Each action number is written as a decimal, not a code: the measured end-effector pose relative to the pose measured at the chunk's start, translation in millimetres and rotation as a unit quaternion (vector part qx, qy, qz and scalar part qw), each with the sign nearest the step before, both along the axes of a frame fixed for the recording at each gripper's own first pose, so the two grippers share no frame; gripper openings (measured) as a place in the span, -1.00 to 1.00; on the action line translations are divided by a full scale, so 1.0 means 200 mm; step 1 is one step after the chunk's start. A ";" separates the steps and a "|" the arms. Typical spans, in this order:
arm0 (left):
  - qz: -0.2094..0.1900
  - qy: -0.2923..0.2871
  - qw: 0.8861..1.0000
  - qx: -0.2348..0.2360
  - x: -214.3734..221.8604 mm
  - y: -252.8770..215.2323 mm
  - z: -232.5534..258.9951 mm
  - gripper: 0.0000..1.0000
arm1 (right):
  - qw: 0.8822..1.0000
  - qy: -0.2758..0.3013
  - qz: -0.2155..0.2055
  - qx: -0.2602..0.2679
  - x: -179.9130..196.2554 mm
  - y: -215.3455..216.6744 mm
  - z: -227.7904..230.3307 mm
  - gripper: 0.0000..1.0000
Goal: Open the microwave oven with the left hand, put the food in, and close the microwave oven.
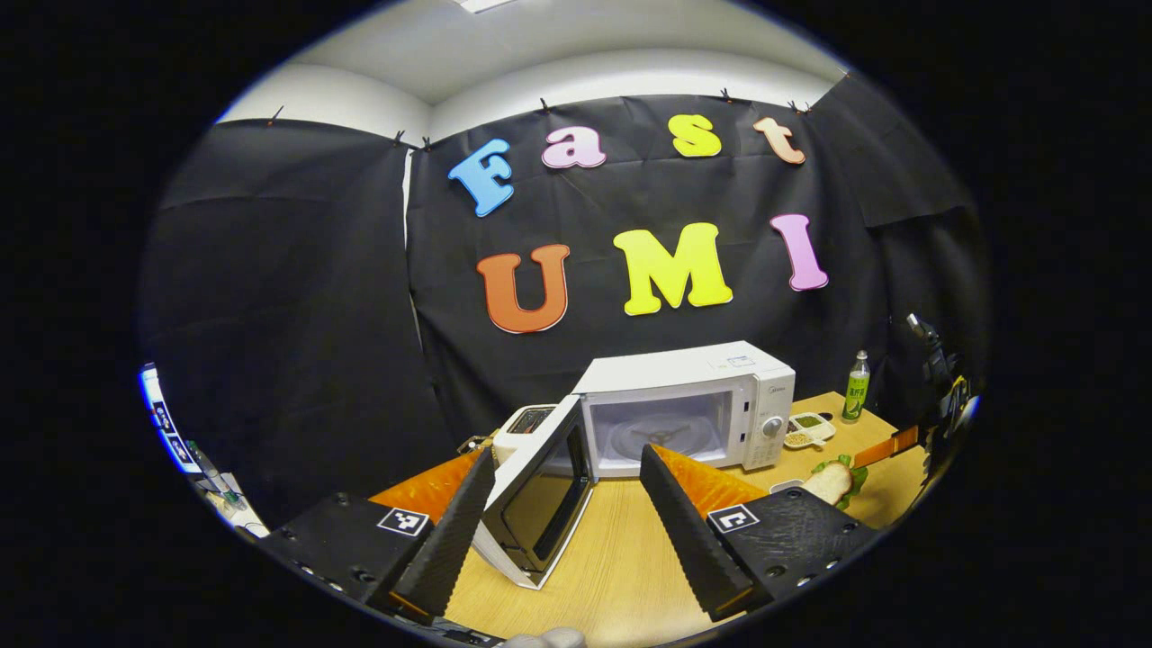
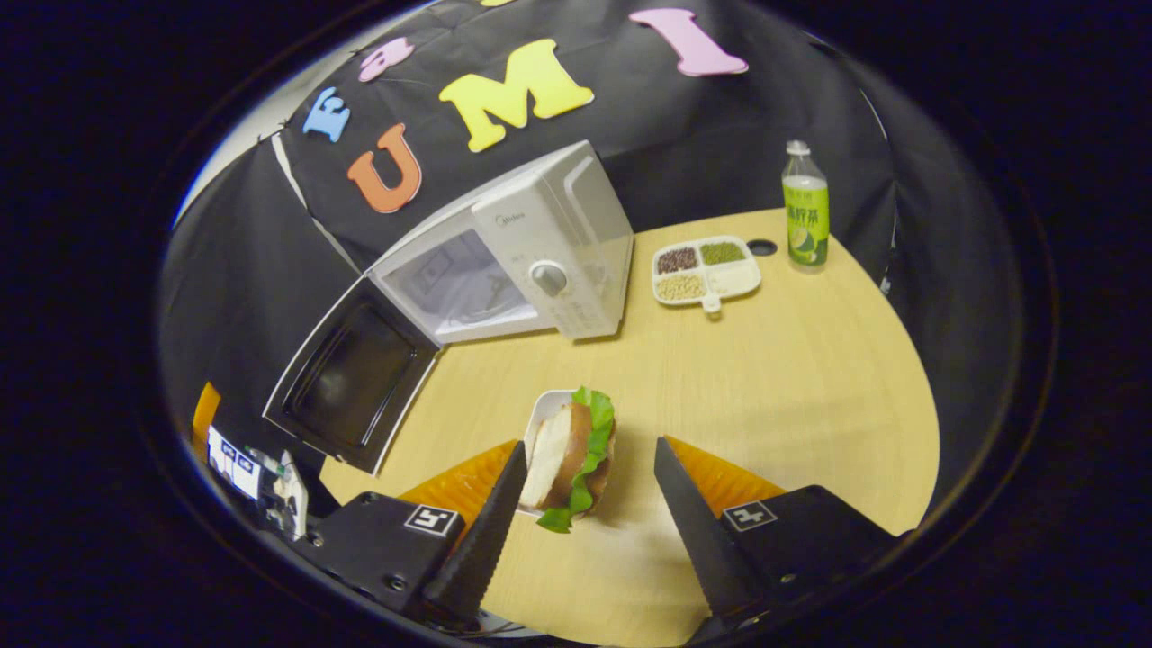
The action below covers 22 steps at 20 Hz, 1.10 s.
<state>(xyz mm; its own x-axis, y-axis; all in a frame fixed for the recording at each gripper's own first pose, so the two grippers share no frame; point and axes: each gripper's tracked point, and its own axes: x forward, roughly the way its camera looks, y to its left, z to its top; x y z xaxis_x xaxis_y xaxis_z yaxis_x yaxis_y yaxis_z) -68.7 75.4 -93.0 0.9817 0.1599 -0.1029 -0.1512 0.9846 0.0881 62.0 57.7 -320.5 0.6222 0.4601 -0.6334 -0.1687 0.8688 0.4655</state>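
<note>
- The microwave oven [image 1: 688, 405] stands at the back of the wooden table [image 1: 621, 558], its door [image 1: 540, 490] swung wide toward 7 o'clock in the left gripper view; the cavity [image 1: 657, 430] holds a turntable and no food.
- In the right gripper view the oven [image 2: 531, 256] sits at 11 o'clock, its door [image 2: 355, 382] hanging open off the table's left edge.
- The food, a sandwich [image 2: 571, 454] with lettuce, rests on a small white plate [image 2: 543, 416] near the table's front; in the left gripper view it lies at 4 o'clock.
- A divided white tray [image 2: 706, 270] at 1 o'clock holds dark beans, green beans and pale grains, with one section blank; a green bottle [image 2: 805, 216] stands just beside it.
- The left gripper [image 1: 567, 468] has its fingers spread wide with nothing between them, the door's edge near its left finger.
- The right gripper [image 2: 589, 454] is spread wide around the sandwich; its left finger is just beside the bread, contact unclear, its right finger apart.
- Bare tabletop lies open between sandwich and oven mouth, and out toward 3 o'clock to the table's curved edge.
</note>
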 end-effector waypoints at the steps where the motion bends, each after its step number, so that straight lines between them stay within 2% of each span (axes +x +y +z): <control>1: 0.001 0.003 1.000 0.001 0.01 -0.02 0.01 0.93 | 1.000 0.014 0.007 0.012 0.01 0.01 -0.03 0.60; 5: 0.011 0.011 1.000 0.008 0.04 -0.12 0.04 0.93 | 0.993 0.080 0.038 0.076 0.05 0.08 -0.12 0.46; 6: 0.016 0.015 1.000 0.012 0.04 -0.14 0.04 0.92 | 0.991 0.096 0.043 0.087 0.07 0.08 -0.13 0.61; 7: 0.023 0.017 0.999 0.017 0.05 -0.15 0.04 0.92 | 0.988 0.108 0.045 0.096 0.08 0.10 -0.15 0.35; 8: 0.030 0.019 0.999 0.021 0.05 -0.16 0.05 0.92 | 0.986 0.118 0.049 0.107 0.10 0.11 -0.14 0.44; 9: 0.037 0.022 0.999 0.024 0.06 -0.19 0.05 0.92 | 0.983 0.129 0.053 0.119 0.10 0.13 -0.14 0.08; 10: 0.043 0.023 0.999 0.024 0.05 -0.21 0.06 0.92 | 0.980 0.142 0.053 0.126 0.10 0.13 -0.14 -0.13; 11: 0.050 0.025 0.998 0.024 0.04 -0.23 0.06 0.93 | 0.978 0.151 0.056 0.134 0.10 0.13 -0.13 -0.26; 12: 0.054 0.026 0.998 0.021 0.03 -0.25 0.07 0.93 | 0.976 0.159 0.061 0.136 0.10 0.13 -0.12 -0.11; 13: 0.058 0.027 0.998 0.019 0.03 -0.28 0.08 0.93 | 0.975 0.162 0.068 0.136 0.09 0.14 -0.11 -0.16; 14: 0.059 0.028 0.998 0.018 0.03 -0.30 0.08 0.94 | 0.975 0.159 0.075 0.133 0.09 0.13 -0.10 -0.36; 15: 0.060 0.029 0.998 0.018 0.02 -0.31 0.08 0.93 | 0.976 0.155 0.081 0.128 0.09 0.12 -0.08 -0.21; 16: 0.059 0.030 0.998 0.019 0.02 -0.33 0.07 0.93 | 0.977 0.149 0.085 0.125 0.09 0.12 -0.05 -0.40; 18: 0.059 0.028 0.998 0.021 -0.01 -0.31 0.08 0.93 | 0.979 0.131 0.092 0.128 0.08 0.14 0.05 -0.41; 19: 0.058 0.026 0.998 0.020 -0.03 -0.30 0.08 0.93 | 0.979 0.121 0.091 0.133 0.08 0.15 0.11 -0.26; 20: 0.058 0.024 0.998 0.018 -0.03 -0.28 0.07 0.93 | 0.980 0.108 0.089 0.138 0.08 0.17 0.17 -0.28; 21: 0.055 0.024 0.998 0.016 -0.04 -0.26 0.06 0.93 | 0.981 0.094 0.082 0.146 0.09 0.18 0.24 -0.44; 22: 0.051 0.024 0.998 0.016 -0.05 -0.23 0.06 0.93 | 0.982 0.079 0.065 0.159 0.13 0.22 0.30 -0.29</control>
